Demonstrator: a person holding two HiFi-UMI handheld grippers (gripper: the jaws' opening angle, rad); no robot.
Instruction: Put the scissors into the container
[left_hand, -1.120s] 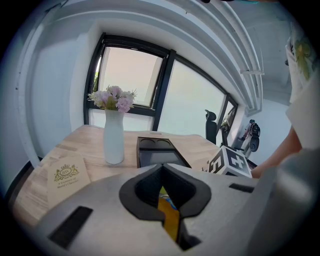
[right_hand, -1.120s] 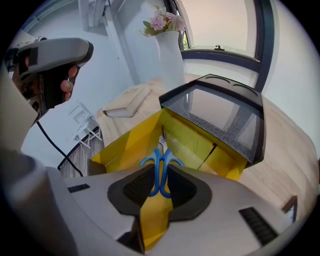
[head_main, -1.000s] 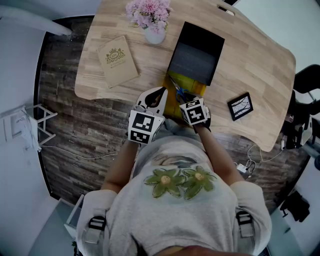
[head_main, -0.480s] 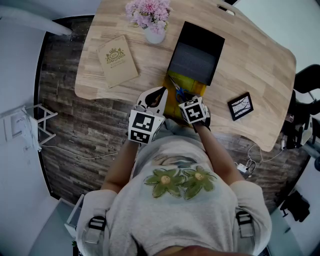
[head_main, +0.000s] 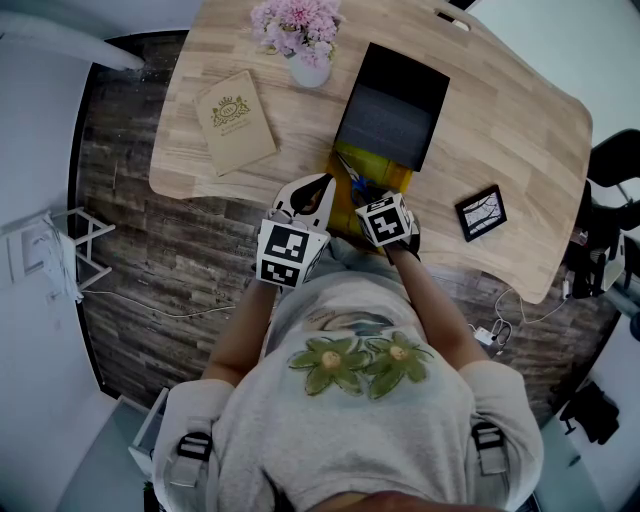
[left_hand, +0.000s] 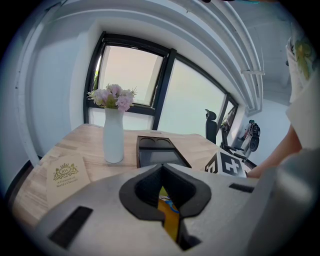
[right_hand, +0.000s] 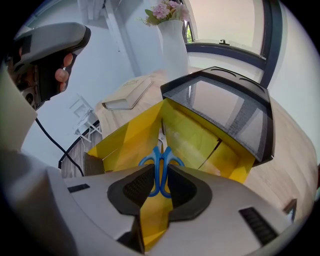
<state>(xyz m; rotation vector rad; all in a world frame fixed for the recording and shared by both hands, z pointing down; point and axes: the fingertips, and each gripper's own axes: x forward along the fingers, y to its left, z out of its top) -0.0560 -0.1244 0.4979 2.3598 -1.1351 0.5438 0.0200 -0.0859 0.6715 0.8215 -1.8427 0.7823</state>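
Blue-handled scissors (right_hand: 161, 166) hang over the open yellow container (right_hand: 190, 135), blades pointing away into it. My right gripper (right_hand: 160, 187) is shut on the handles, its dark pads pressing them from both sides. From the head view the yellow container (head_main: 388, 178) stands at the table's near edge, just in front of a black tray (head_main: 392, 105), and the scissors (head_main: 354, 176) show over it. My left gripper (head_main: 320, 185) hovers by the container's left side, jaws together with nothing in them. Only a sliver of the yellow container (left_hand: 167, 212) shows in the left gripper view, below the left gripper (left_hand: 162, 187).
On the wooden table (head_main: 520, 150) a white vase of pink flowers (head_main: 308, 68) stands at the back, a tan book (head_main: 236, 120) lies at the left, and a small framed picture (head_main: 481, 212) is at the right. Wood floor with cables lies below the near edge.
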